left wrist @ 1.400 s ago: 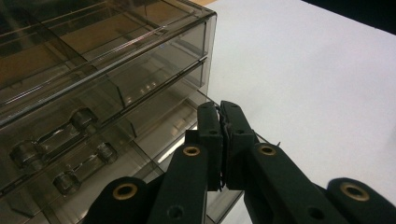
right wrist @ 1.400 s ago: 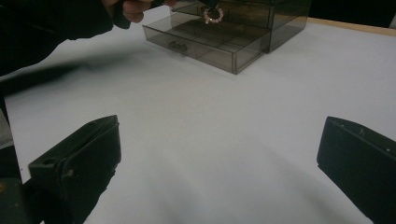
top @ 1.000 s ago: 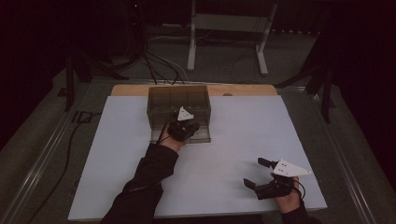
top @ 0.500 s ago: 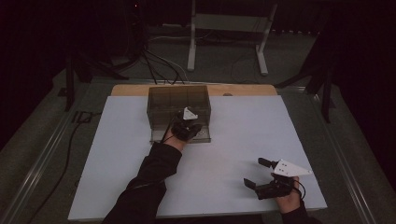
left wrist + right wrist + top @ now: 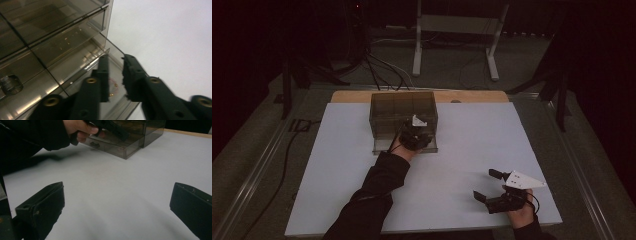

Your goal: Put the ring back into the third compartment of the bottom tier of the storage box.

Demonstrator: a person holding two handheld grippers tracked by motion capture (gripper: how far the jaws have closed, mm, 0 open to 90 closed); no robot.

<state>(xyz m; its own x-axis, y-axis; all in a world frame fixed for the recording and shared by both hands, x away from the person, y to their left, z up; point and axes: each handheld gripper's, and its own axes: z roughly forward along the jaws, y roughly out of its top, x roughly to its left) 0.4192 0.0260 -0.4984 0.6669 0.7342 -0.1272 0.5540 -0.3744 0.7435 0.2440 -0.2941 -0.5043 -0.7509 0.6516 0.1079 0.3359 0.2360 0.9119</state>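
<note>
Left tool (image 5: 115, 75) hovers at the front of a smoky translucent drawer cabinet (image 5: 403, 112) standing at the far middle of the white desk (image 5: 472, 150). Its bottom drawer (image 5: 110, 85) is pulled partway out, and the two black jaws stand just above the drawer's front edge with a narrow gap between them; they have just been opening, and nothing sits between them, so the drawer front looks freshly let go. The drawer itself appears empty apart from a faint reddish mark on its floor. A round knob (image 5: 10, 85) on a neighbouring drawer shows beside it.

Judging by this, the step in hand is the release after sliding the drawer out. The next move likely calls for lifting the left tool clear without nudging the light cabinet, then either reaching into the drawer or pushing it home squarely.

Right tool (image 5: 493, 185) rests well apart at the near right of the desk, its jaws wide and empty.
</note>
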